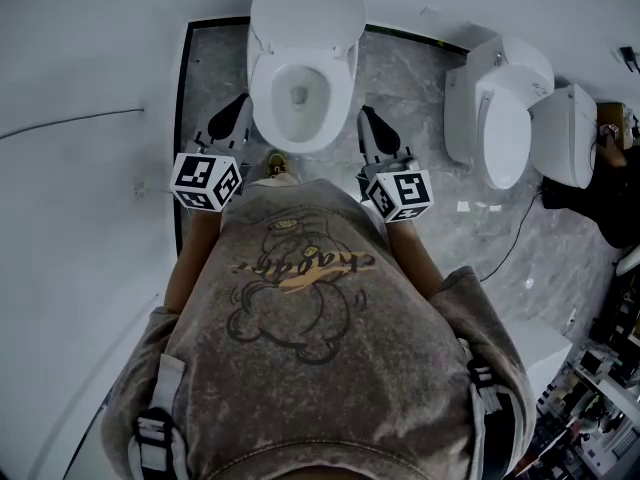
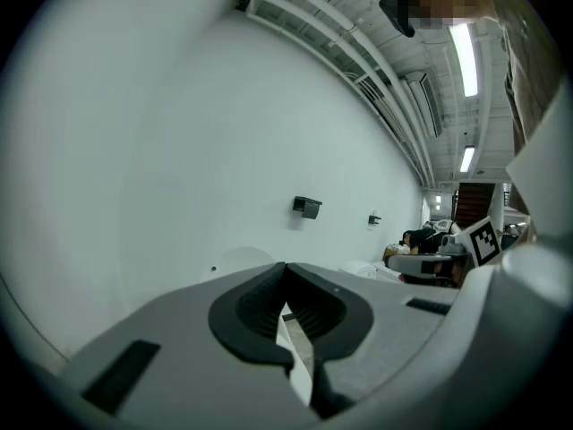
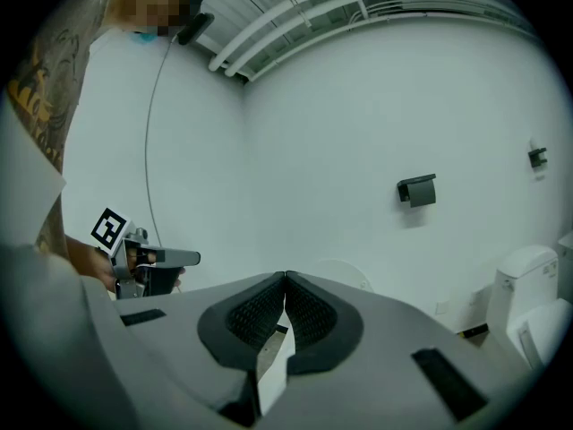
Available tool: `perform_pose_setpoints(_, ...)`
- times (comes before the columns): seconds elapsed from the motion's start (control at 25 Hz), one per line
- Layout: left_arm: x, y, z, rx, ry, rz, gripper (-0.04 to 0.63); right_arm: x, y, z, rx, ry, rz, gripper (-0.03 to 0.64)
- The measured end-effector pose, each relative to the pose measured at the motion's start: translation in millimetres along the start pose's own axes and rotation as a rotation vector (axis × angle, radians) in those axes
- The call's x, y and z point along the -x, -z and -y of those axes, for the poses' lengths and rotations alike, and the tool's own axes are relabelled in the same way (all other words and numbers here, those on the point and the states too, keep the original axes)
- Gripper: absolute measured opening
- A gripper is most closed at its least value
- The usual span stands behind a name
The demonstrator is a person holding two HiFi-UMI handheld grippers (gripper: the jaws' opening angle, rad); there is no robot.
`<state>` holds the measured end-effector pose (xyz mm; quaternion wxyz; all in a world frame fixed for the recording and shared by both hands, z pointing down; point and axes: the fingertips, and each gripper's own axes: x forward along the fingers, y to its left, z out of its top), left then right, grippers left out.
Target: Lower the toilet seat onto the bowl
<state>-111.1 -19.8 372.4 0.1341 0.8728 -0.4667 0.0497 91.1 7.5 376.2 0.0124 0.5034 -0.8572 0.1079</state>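
**Toilet from above, with both claw views.** I am holding the left claw point(image 1: 240, 103) and the right claw point(image 1: 366, 116) one on each side of the bowl point(image 1: 298, 103), which is lying between them and slightly ahead of their tips. In each claw view the ribbed pads are meeting tip to tip, so both claws are pressed together and pinching nothing.

I am reading the seat point(image 1: 258, 88) as the broad white ring lying round the bowl's opening, just inward of each claw. A white panel point(image 1: 305, 8) is standing upright beyond it, well ahead of both claws. White on white is not settling the matter: the ring may be bare rim, with the seat folded against that panel.

**Handling, as I am judging it.** The seat is looking like stiff moulded plastic, fairly light, turning on a hinge at the end far from the claws. Its glossy face is probably slippery under the pads, and if let go halfway it is likely dropping and slamming.

If it is up, I am favouring the free edge, farthest from the hinge, which looks thin enough to pass between spread jaws from the side. A shut claw hooked behind that edge is also serving to tip it forward. The hinge end is offering little leverage.
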Motion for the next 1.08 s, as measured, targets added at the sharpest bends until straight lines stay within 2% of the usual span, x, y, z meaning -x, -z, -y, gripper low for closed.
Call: perform_pose_setpoints(1.08,5.5,14.0,-20.3,0.022,-0.031,-0.030,0.009,-21.9,12.0,-16.2,0.001,-0.008,-0.032,0.026)
